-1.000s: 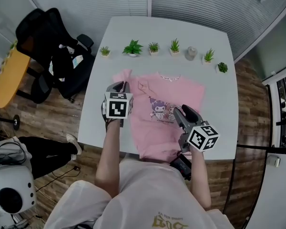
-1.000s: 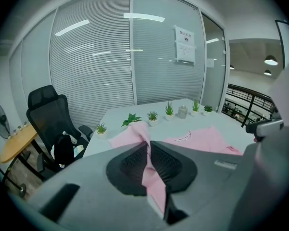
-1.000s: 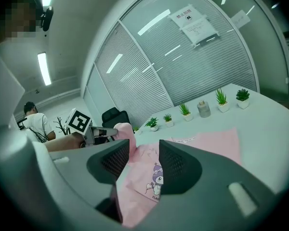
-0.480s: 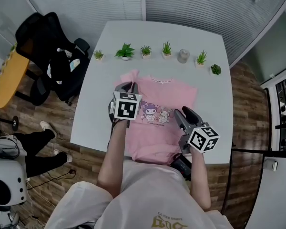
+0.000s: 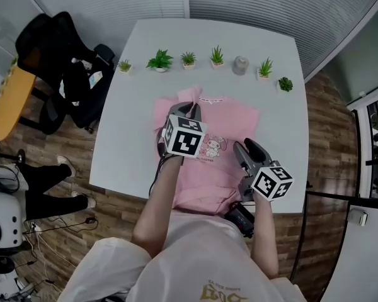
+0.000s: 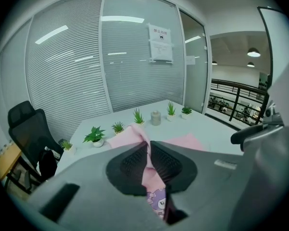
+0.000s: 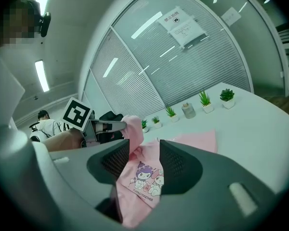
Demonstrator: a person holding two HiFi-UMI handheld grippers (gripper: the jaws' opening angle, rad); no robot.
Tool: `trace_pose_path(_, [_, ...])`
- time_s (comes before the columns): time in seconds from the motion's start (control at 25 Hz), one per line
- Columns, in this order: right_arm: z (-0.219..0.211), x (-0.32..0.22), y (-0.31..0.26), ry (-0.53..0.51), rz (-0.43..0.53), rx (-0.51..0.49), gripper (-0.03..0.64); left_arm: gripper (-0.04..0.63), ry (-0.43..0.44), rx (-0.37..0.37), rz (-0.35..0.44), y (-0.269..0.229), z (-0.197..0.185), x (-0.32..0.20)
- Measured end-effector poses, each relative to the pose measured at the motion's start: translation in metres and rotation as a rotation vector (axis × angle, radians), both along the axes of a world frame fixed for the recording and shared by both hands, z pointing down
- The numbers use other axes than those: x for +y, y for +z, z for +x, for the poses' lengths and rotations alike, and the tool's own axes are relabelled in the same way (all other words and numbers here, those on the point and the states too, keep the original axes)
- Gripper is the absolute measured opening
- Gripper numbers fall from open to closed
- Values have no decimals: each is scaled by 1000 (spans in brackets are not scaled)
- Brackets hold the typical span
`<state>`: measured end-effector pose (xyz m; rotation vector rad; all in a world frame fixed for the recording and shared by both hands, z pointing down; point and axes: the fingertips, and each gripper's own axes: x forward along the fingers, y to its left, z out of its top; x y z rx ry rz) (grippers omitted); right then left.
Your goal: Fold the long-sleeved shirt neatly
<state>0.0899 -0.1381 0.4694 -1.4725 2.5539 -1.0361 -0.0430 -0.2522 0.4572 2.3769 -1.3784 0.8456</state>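
Observation:
A pink long-sleeved shirt (image 5: 223,119) with a cartoon print lies flat on the white table (image 5: 126,137). My left gripper (image 5: 188,109) is above the shirt's chest and shut on the pink sleeve (image 5: 190,95), which stands up in a fold. In the left gripper view the sleeve (image 6: 135,134) is pinched between the pads of the left gripper (image 6: 148,146). My right gripper (image 5: 244,151) hovers open over the shirt's lower right part. In the right gripper view the shirt (image 7: 144,177) shows through the gap of the right gripper (image 7: 144,148), with the left gripper (image 7: 119,125) beyond it.
A row of small potted plants (image 5: 188,58) and a grey jar (image 5: 240,65) stand along the table's far side. Left of the table are a black office chair (image 5: 57,49), a yellow table (image 5: 9,99) and a seated person (image 5: 34,187). Bare tabletop flanks the shirt.
My left gripper has carried the sleeve to the right, from the shirt's left edge to over its chest. The right gripper has shifted only slightly.

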Motion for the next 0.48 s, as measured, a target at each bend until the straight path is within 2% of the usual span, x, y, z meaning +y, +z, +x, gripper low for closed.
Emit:
trace_pose_path(0.36, [25,2,15,28,-32,-11,199,21,64,-29,-38,27,48,3])
trace_pose_path(0.48, [32,3,19,34,-43,-13,199,22,88,-62,-44,42,64,3])
